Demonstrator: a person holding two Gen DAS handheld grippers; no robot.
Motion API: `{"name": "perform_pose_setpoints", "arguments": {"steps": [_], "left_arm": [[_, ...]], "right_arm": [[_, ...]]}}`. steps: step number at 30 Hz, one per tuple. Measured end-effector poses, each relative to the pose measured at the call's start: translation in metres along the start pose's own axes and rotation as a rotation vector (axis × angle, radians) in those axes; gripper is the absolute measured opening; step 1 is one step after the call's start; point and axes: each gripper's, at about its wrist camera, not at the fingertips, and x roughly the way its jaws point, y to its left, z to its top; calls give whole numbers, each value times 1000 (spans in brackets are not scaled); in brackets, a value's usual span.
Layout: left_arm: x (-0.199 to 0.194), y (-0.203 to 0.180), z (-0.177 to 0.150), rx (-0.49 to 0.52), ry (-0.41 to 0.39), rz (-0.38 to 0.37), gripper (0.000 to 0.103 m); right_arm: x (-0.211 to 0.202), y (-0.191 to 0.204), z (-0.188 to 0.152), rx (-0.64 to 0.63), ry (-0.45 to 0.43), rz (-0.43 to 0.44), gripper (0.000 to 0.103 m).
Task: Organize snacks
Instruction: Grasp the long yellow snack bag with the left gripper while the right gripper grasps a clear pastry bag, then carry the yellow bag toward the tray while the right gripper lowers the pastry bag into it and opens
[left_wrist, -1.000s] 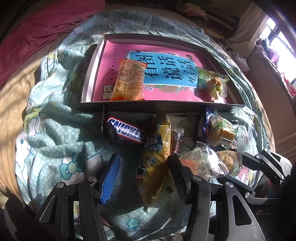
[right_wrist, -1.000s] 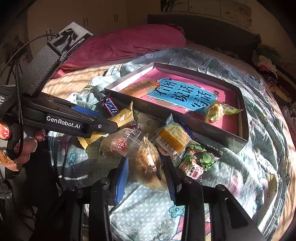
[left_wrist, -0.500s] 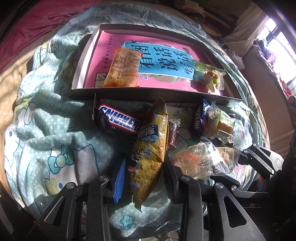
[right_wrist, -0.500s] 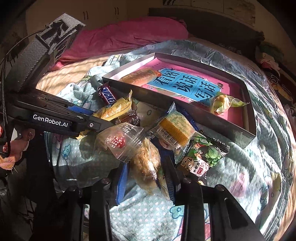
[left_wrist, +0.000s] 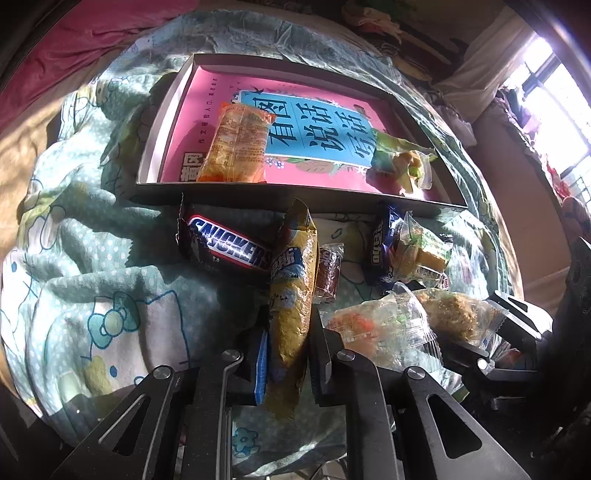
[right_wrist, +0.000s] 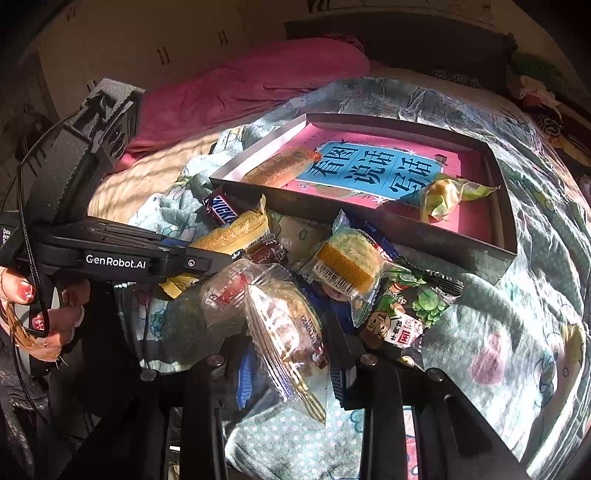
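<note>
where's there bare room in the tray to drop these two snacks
Free: the pink middle of the tray between the orange packet and the green-yellow packet; also its far strip. Crowded: the pile on the quilt before the near wall, around the Snickers bar.

The left gripper (left_wrist: 286, 354) is pointed steeply downward, its jaws clamped together. The right gripper (right_wrist: 291, 354) is likewise angled down and clamped. A hand (right_wrist: 40, 317) is seen at nine o'clock.
</note>
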Motion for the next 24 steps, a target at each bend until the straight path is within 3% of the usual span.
{"name": "perform_pose_setpoints", "arguments": {"steps": [6, 16, 20, 24], "left_arm": [[-12, 1, 4, -11, -34, -17, 15], [-31, 7, 12, -40, -92, -35, 15], [-37, 7, 14, -40, -116, -35, 15], [-45, 10, 18, -46, -143, -33, 15]], "right_arm": [[-23, -19, 8, 106, -118, 55, 34], [-52, -53, 14, 223, -258, -36, 34], [-59, -63, 15, 249, -287, -103, 34], [-62, -71, 14, 273, -300, -113, 34]]}}
